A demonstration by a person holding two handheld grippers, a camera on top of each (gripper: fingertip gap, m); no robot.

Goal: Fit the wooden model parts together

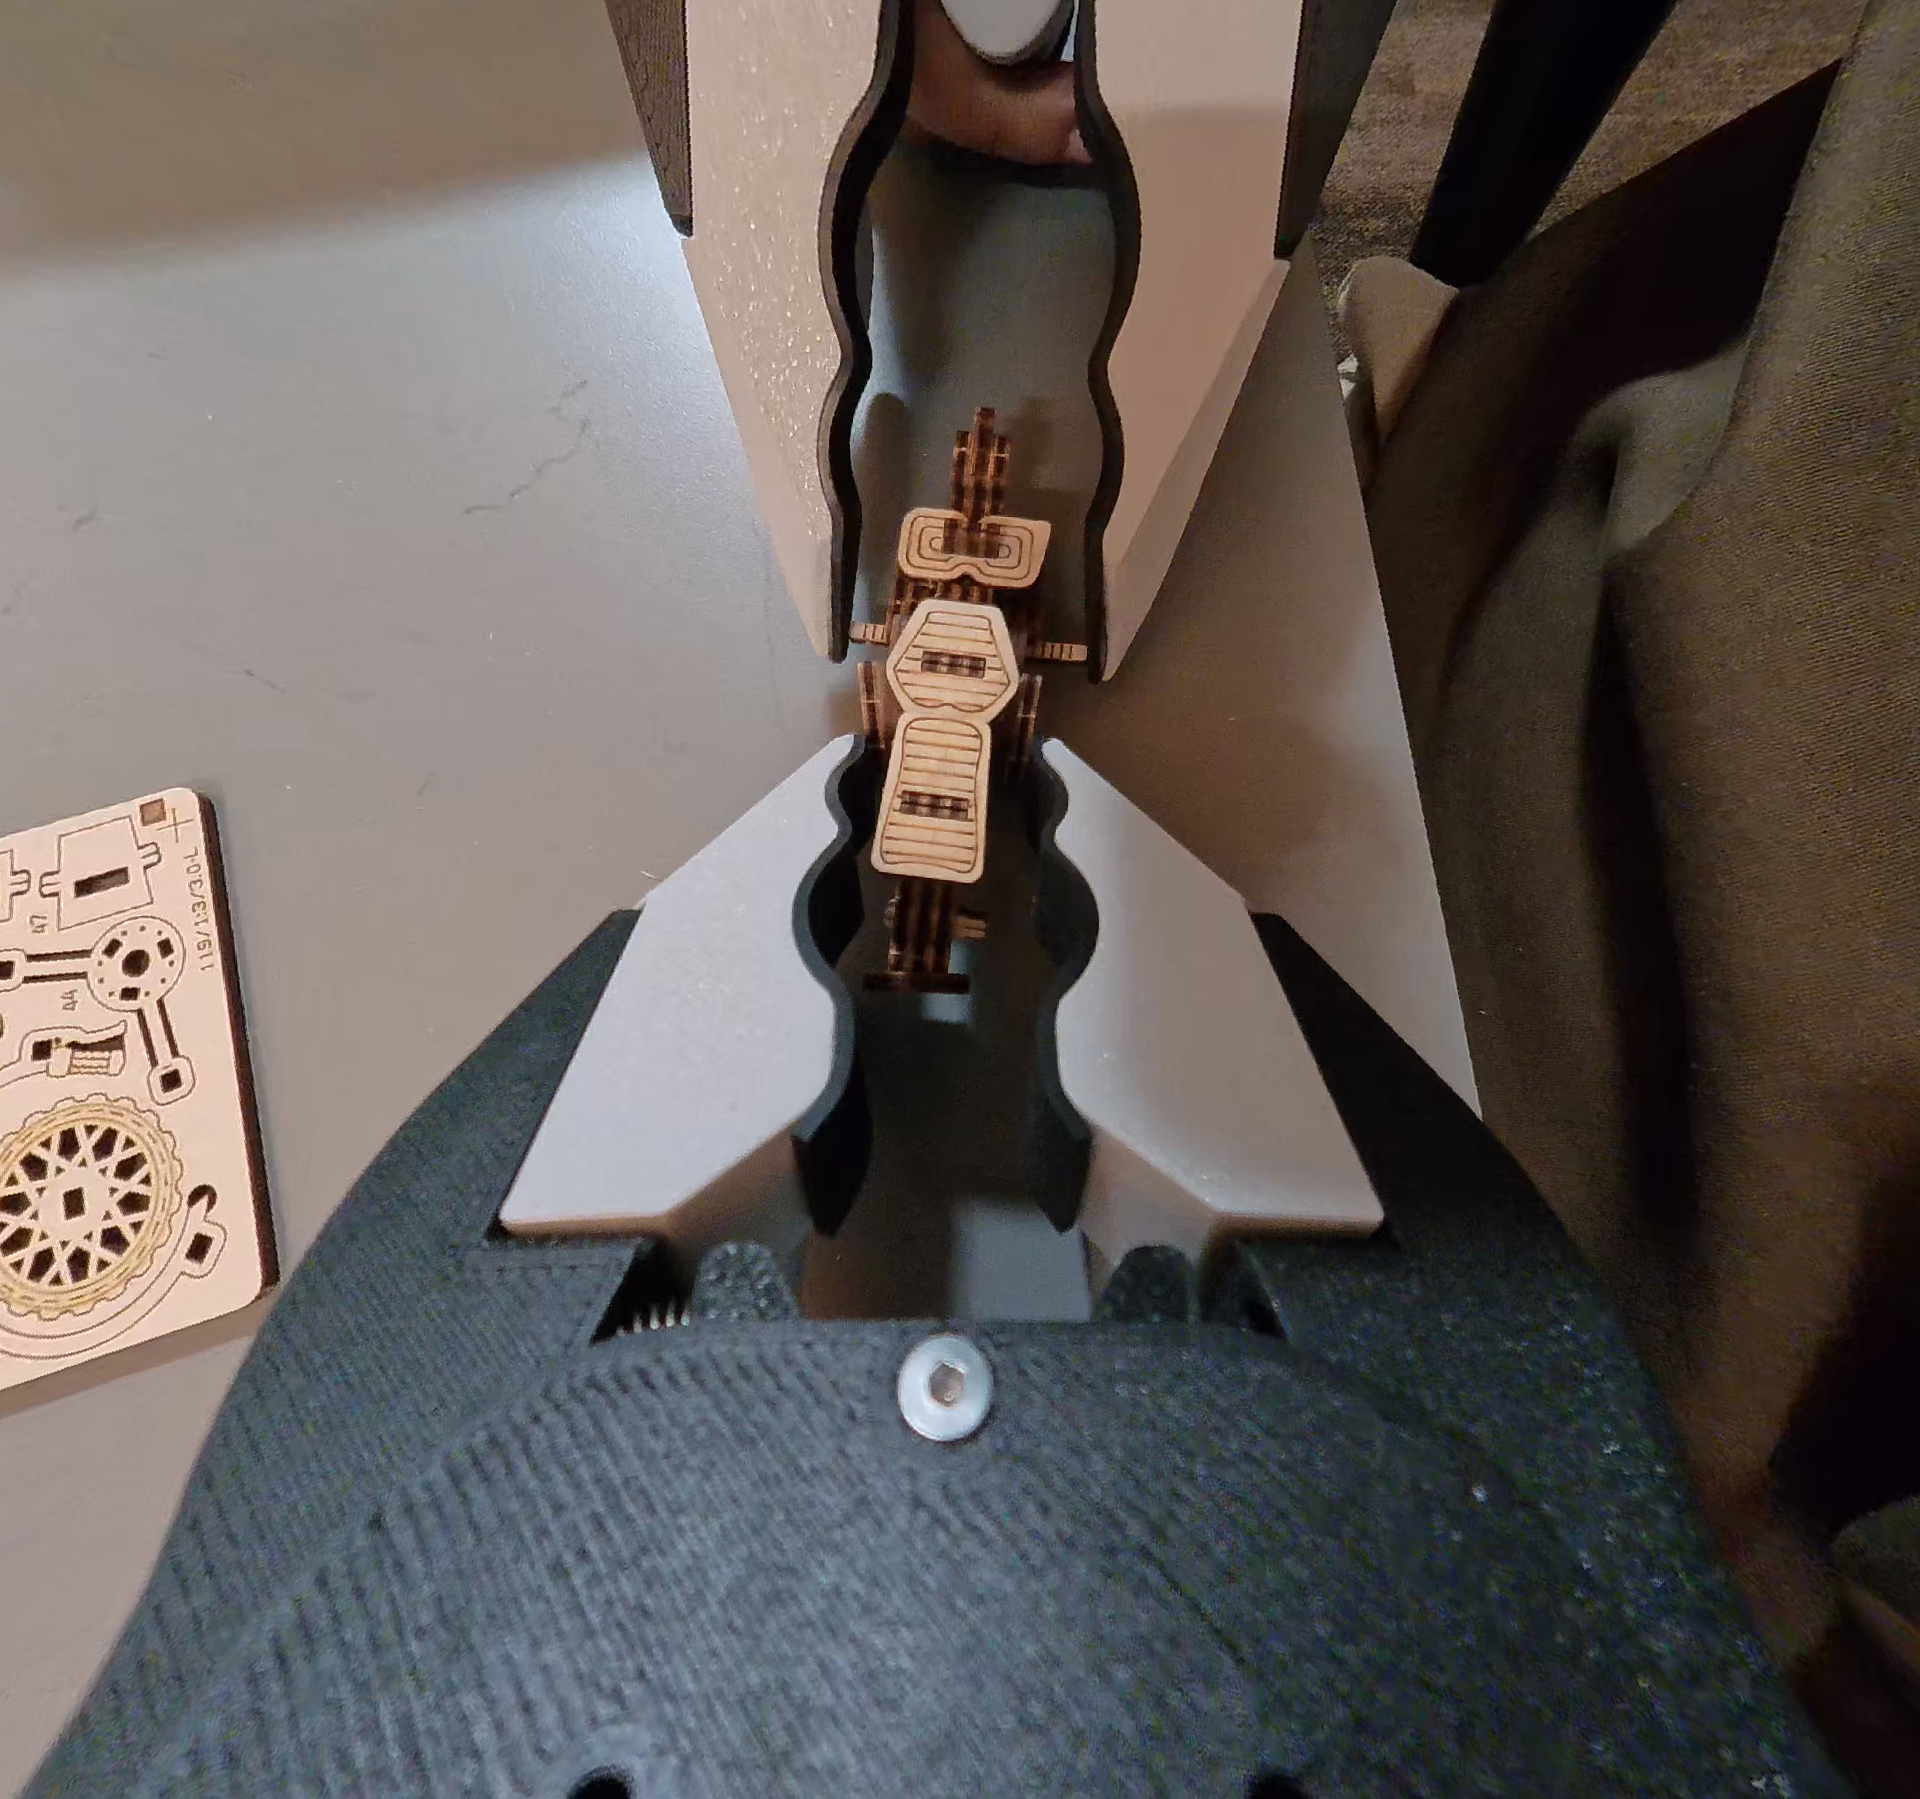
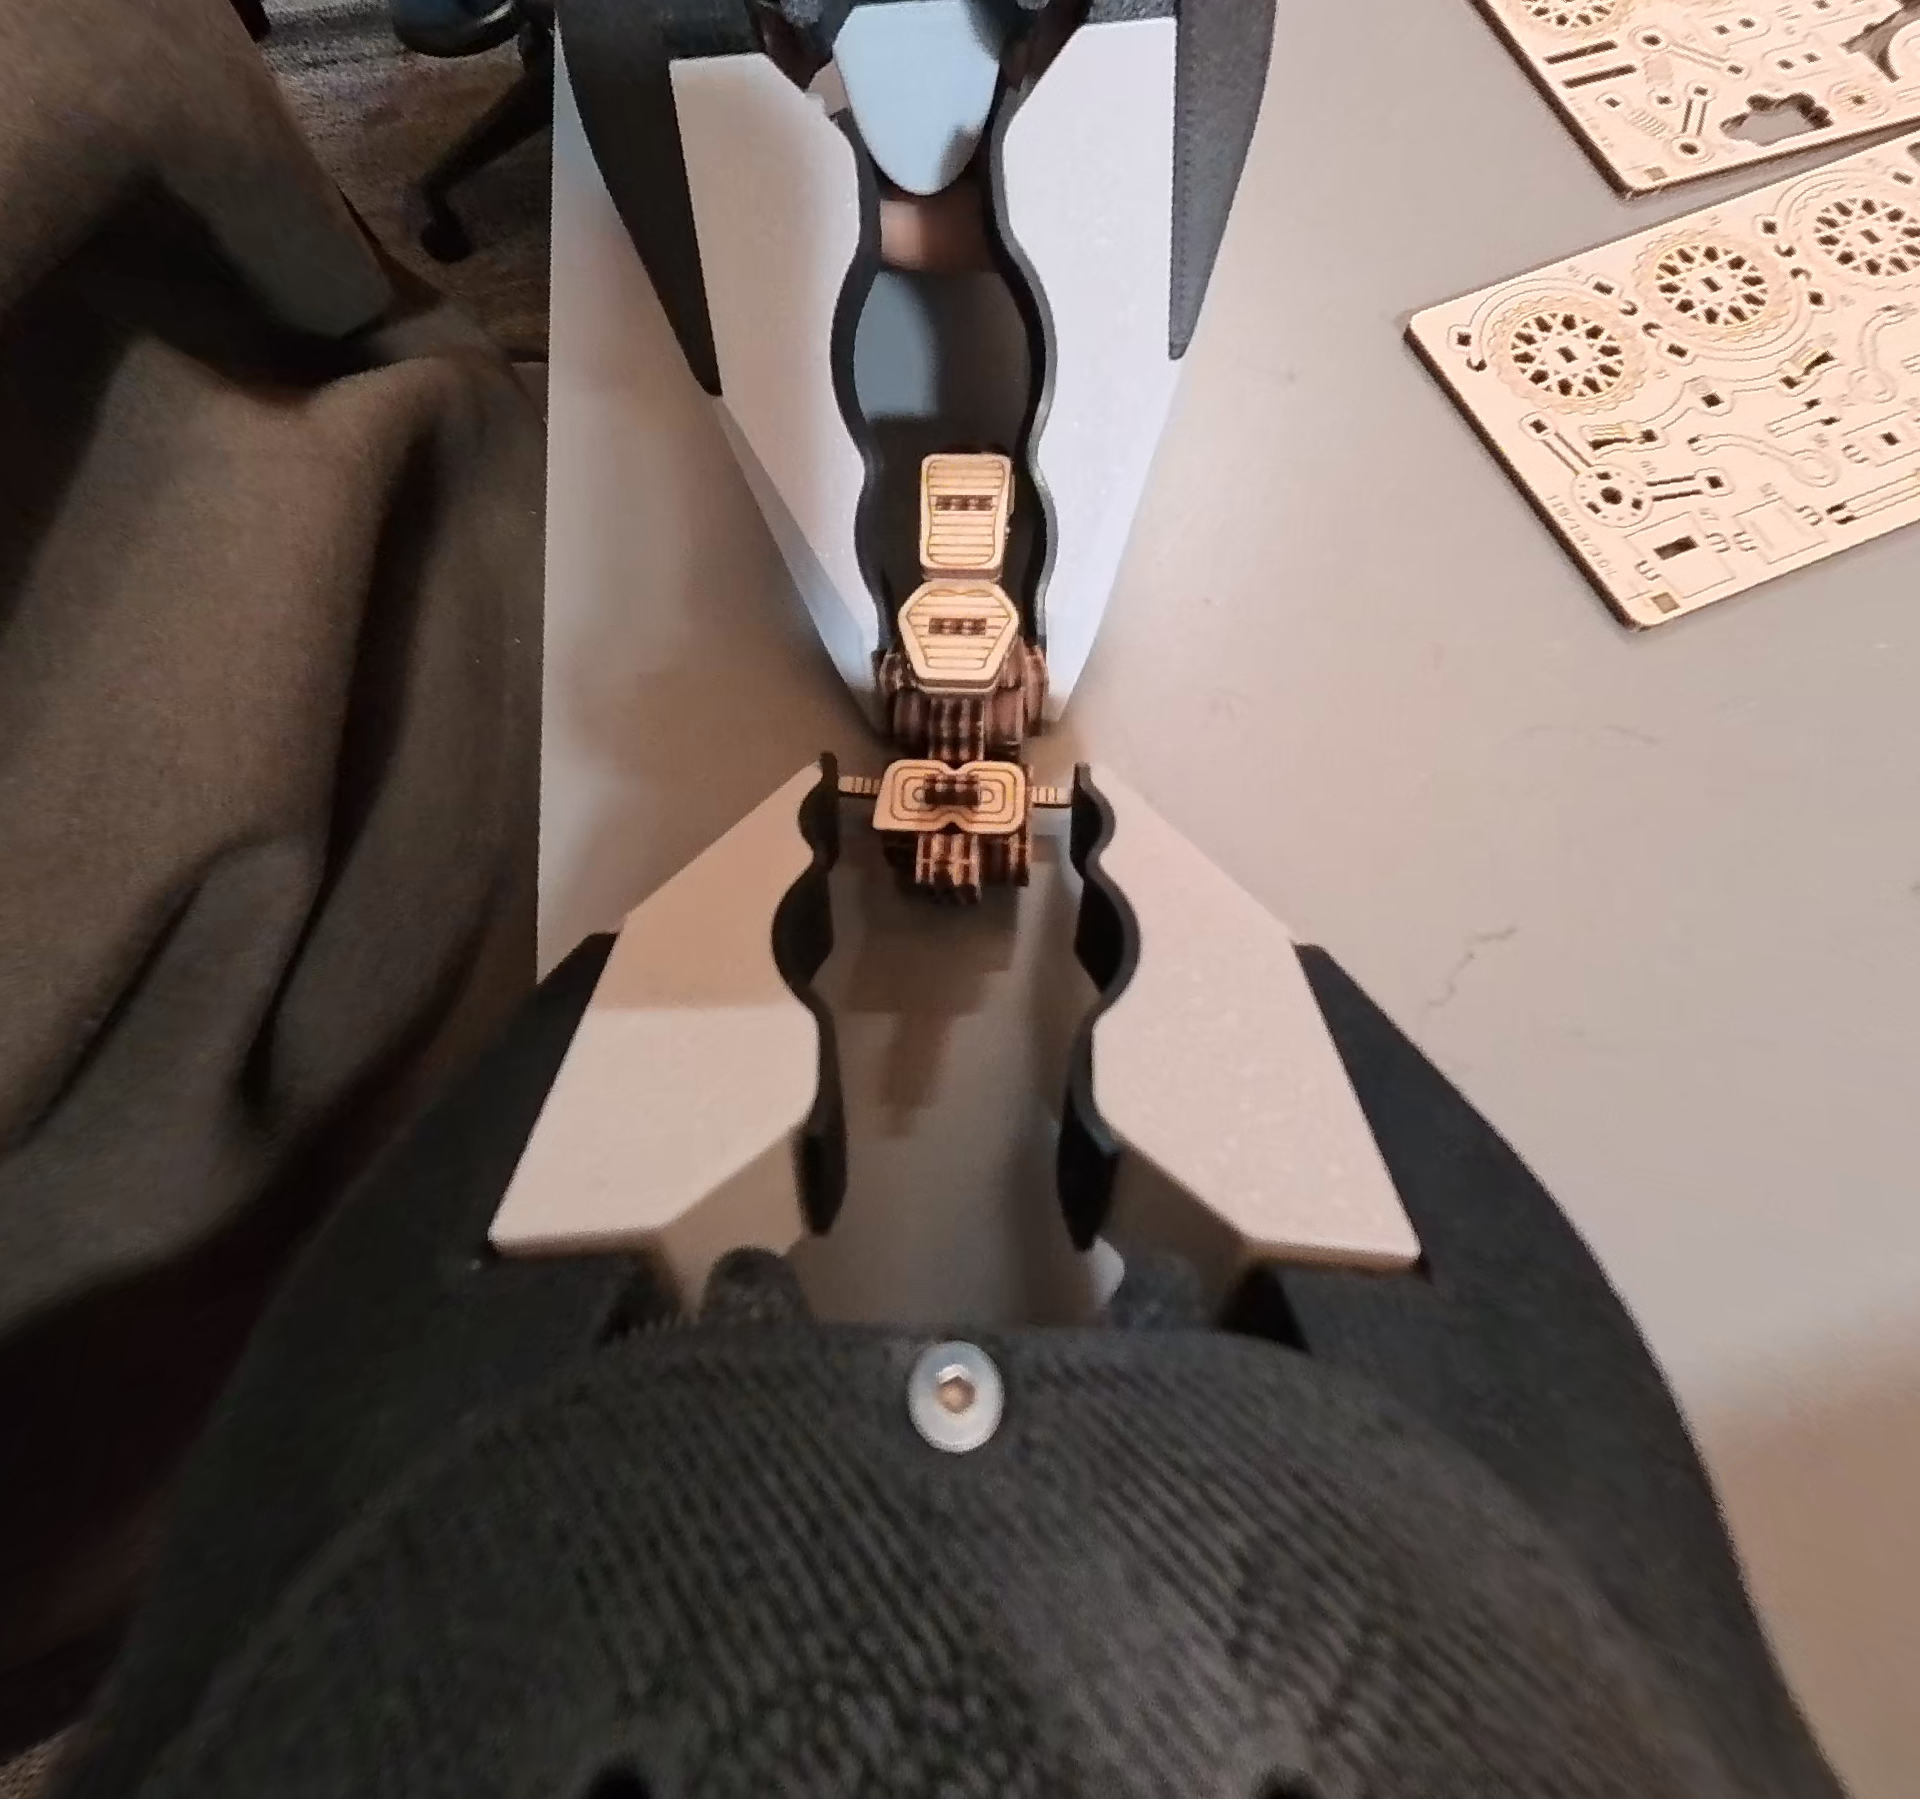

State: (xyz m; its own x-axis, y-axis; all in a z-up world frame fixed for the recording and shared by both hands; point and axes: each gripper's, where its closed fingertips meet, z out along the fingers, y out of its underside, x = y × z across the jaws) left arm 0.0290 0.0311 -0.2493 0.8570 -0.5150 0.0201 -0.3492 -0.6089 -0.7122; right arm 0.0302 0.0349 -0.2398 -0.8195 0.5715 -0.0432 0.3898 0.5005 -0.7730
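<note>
Wooden and pale, the small model [image 1: 940, 710] hangs between the two grippers above the grey table [image 1: 364, 502], near the table edge where dark cloth [image 1: 1662, 814] begins. Nearest in the left wrist view, the left gripper [image 1: 948, 747] has its fingers drawn in on the model's rear half, around the ribbed, seat-like plates; it looks clamped there, though the contact itself is partly hidden. Beyond it, the right gripper [image 1: 966, 653] faces it tip to tip, its fingers closed onto the thin cross pegs that stick out either side of the front plate.

Judging by this, the core of the model is already built: stacked layers with dark, laser-burnt edges, three engraved top plates slotted on. Much seems left, since the part sheet [image 1: 104, 1074] by the left edge and the further sheets [image 2: 1683, 419] towards the table's far right corner hold wheels and links not yet pressed out.
</note>
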